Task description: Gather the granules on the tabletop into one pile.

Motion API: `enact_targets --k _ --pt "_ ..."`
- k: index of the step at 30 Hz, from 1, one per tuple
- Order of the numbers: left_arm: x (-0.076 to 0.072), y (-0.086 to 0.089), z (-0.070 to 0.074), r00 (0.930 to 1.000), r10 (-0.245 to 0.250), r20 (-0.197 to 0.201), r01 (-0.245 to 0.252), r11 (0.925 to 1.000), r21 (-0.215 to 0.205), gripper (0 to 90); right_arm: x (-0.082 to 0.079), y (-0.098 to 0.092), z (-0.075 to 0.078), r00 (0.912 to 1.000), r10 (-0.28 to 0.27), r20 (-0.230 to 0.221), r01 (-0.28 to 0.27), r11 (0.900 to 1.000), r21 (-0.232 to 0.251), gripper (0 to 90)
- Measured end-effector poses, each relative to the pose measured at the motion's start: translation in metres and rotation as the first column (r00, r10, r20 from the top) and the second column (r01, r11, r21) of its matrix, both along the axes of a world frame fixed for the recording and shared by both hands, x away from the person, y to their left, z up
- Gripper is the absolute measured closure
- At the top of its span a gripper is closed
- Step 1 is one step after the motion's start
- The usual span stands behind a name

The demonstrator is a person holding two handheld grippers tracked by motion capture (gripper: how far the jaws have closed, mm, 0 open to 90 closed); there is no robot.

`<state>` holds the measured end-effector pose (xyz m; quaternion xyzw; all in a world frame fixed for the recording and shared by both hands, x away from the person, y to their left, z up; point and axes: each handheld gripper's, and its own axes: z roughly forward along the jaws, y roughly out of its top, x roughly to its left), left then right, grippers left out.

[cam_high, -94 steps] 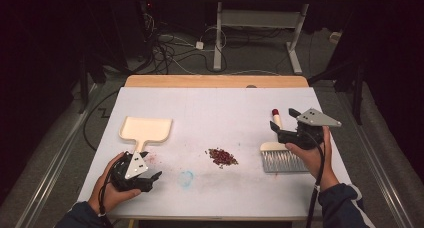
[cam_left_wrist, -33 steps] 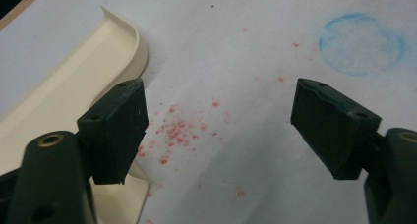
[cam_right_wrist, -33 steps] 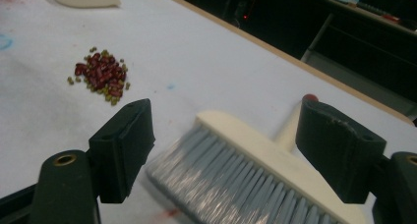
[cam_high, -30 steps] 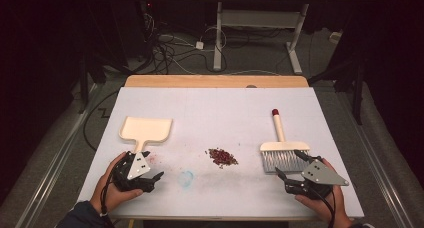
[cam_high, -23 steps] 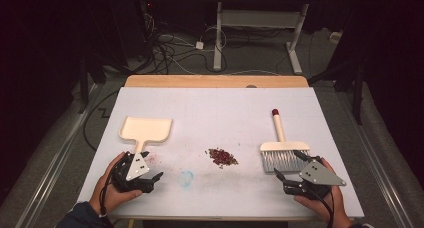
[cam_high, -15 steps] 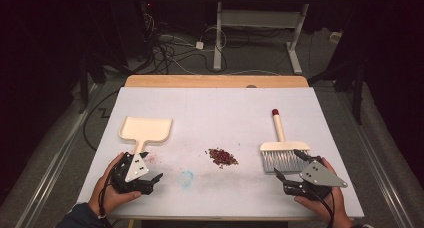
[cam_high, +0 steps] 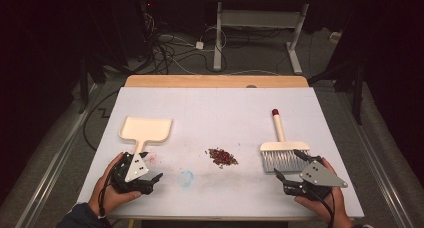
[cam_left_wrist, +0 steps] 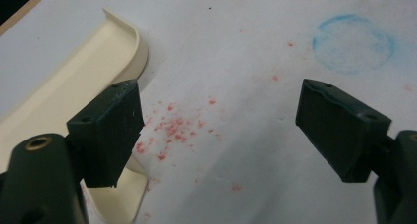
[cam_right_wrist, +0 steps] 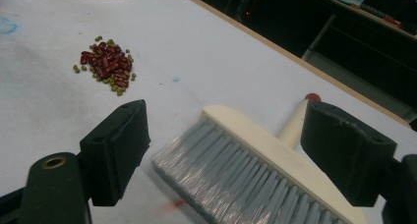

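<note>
On the left, the left gripper [cam_high: 150, 178] gapes wide and empty just beside the dustpan [cam_high: 146, 129] handle, so it should close squarely on that handle. One pile of beans [cam_high: 223, 157] sits mid-table. On the right, the right gripper [cam_high: 291, 164] stands open around nothing, near the one brush [cam_high: 283, 151]; better to grab its handle than its bristles.

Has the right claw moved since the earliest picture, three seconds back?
Yes. The right claw has come down toward the table's near edge; it was beyond the brush bristles, and now sits just nearer than them.
</note>
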<state>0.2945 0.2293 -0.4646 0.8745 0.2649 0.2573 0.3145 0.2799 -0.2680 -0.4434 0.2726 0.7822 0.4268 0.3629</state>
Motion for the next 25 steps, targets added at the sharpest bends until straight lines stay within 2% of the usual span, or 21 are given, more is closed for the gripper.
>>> enact_targets --k 25 --pt "0.0036 -0.0023 0.0002 1.0 0.004 -0.002 -0.004 1.0 -0.001 17.2 -0.0003 -0.0001 0.0001 1.0 -0.001 0.008 0.001 1.0 -0.008 19.0"
